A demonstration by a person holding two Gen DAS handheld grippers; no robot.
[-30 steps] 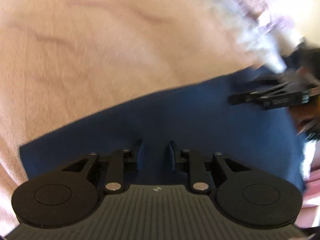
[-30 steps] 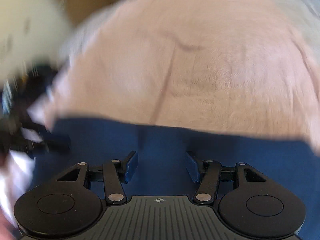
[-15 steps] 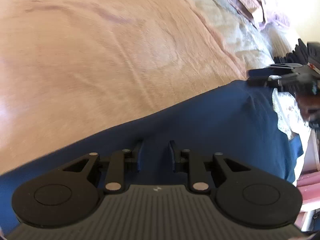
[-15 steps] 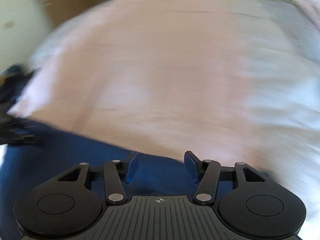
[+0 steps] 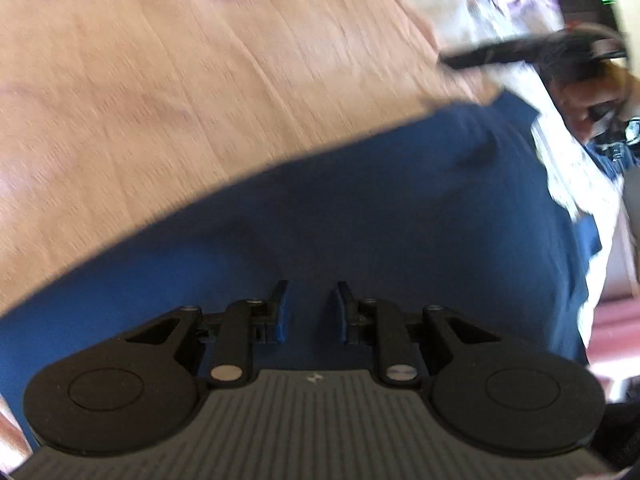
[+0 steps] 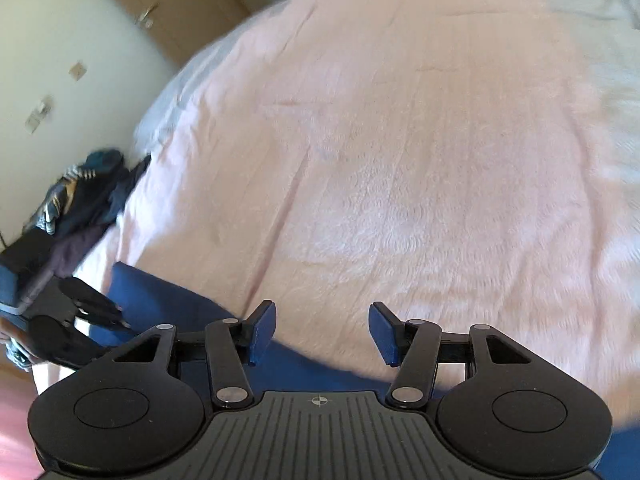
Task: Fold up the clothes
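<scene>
A dark blue garment (image 5: 400,220) lies flat on the pink bedspread (image 5: 200,80). My left gripper (image 5: 310,292) hovers over the garment's near part. Its jaws stand a narrow gap apart, and only flat blue cloth shows behind the gap, with nothing pinched. In the right wrist view my right gripper (image 6: 322,312) stands wide open above the garment's (image 6: 160,304) far edge, where it meets the bedspread (image 6: 400,160). Nothing is between its pads. The right gripper (image 5: 500,52) shows blurred at the upper right of the left wrist view. The left gripper (image 6: 92,312) appears at the left of the right wrist view.
A pile of dark and striped clothes (image 6: 80,192) lies at the bed's left edge, near a pale wall and a wooden door (image 6: 180,0). A person's hand (image 5: 592,100) holds the right gripper. White patterned sheet (image 5: 560,168) hangs at the bed's side above reddish floor (image 5: 616,320).
The right gripper has swept sideways along the garment's edge, from over the blue cloth to mostly over pink bedspread. The left gripper has shifted a little over the garment. Neither jaw gap has visibly changed.
</scene>
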